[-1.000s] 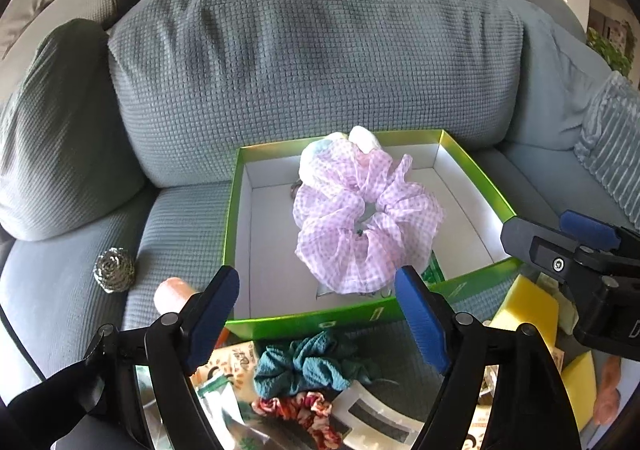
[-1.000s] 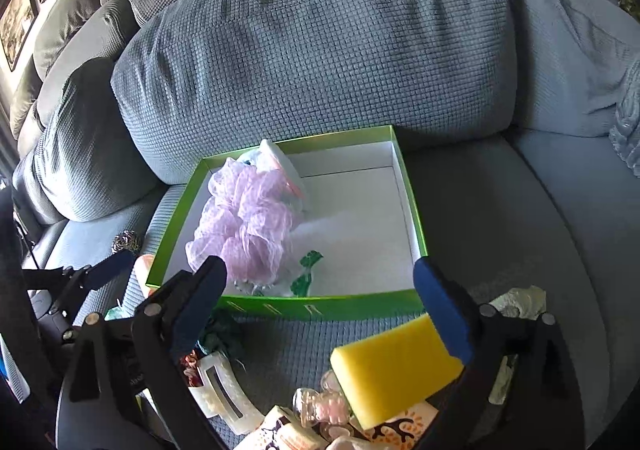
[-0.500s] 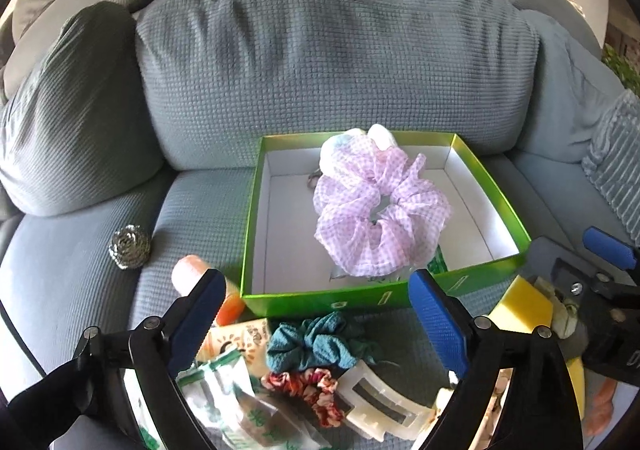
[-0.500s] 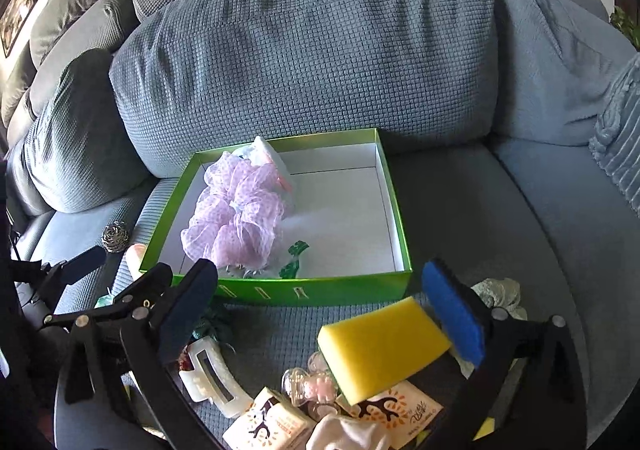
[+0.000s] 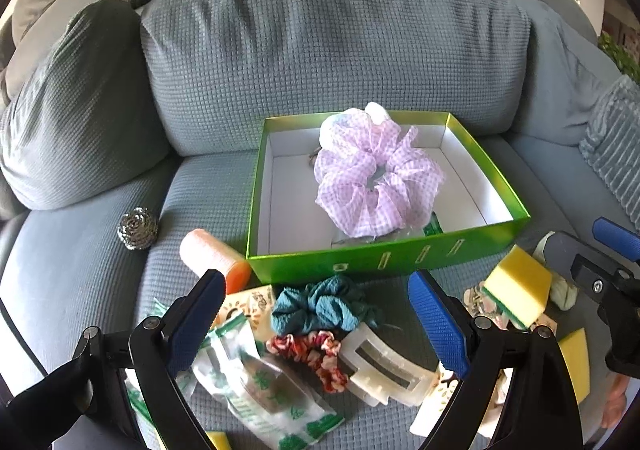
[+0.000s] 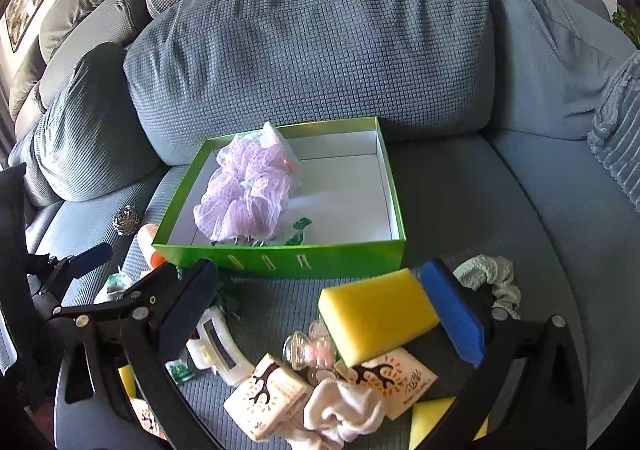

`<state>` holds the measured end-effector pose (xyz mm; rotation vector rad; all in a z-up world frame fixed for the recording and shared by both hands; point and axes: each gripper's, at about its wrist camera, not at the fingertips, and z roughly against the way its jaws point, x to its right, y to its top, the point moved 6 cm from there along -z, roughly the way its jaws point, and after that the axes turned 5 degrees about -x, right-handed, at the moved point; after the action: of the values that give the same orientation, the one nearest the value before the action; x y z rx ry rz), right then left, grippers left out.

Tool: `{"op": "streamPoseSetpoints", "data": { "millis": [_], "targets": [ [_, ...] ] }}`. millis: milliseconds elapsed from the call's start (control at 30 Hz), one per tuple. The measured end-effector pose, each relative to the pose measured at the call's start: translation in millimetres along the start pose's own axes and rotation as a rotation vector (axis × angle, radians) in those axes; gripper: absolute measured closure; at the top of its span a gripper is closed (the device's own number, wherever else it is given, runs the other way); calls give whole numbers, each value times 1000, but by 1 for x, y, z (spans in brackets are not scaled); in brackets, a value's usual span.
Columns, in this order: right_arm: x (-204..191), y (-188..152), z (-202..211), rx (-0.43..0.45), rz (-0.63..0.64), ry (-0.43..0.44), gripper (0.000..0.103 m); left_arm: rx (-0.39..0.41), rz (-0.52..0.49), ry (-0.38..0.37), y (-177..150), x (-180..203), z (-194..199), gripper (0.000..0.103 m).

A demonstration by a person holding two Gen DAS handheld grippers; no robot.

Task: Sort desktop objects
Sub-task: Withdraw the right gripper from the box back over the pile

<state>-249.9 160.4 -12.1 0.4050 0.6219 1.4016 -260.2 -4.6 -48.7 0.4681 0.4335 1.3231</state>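
Observation:
A green box [image 5: 496, 236] [image 6: 360, 256] sits on the sofa seat with a lilac checked scrunchie [image 5: 376, 185] [image 6: 244, 193] inside. My left gripper [image 5: 316, 324] is open and empty, above a teal scrunchie [image 5: 320, 308], a red floral scrunchie [image 5: 316, 350] and a white hair claw [image 5: 384, 368]. My right gripper [image 6: 320, 314] is open; a yellow sponge [image 6: 376, 314] [image 5: 518, 290] lies beside its right finger [image 6: 454, 314], and I cannot tell if they touch.
A steel scourer [image 5: 137, 228], an orange roll [image 5: 212, 258], green sachets [image 5: 260, 390], tissue packs [image 6: 272, 390], white cloth [image 6: 344, 410] and a pale scrunchie [image 6: 488, 276] lie on the seat. Back cushions [image 5: 320, 49] rise behind the box.
Both grippers have drawn back from the box toward the front clutter. The lilac scrunchie stays in the box. More loose items have come into view below.

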Motion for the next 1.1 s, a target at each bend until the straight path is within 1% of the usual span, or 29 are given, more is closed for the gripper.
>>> {"op": "streamPoseSetpoints", "data": {
  "millis": [167, 567, 733, 900, 1100],
  "targets": [
    [-3, -13, 9, -6, 16, 11, 0, -3, 1, 6, -11, -6, 11, 10],
    [-22, -47, 20, -33, 78, 45, 0, 2, -29, 55, -50, -16, 37, 10],
    [-34, -57, 26, -36, 96, 66, 0, -9, -21, 58, -65, -23, 43, 10],
    [-43, -67, 28, -47, 109, 86, 0, -24, -17, 42, -83, -29, 50, 10],
    [-57, -81, 33, -57, 142, 109, 0, -29, -20, 48, -103, -40, 60, 10]
  ]
}}
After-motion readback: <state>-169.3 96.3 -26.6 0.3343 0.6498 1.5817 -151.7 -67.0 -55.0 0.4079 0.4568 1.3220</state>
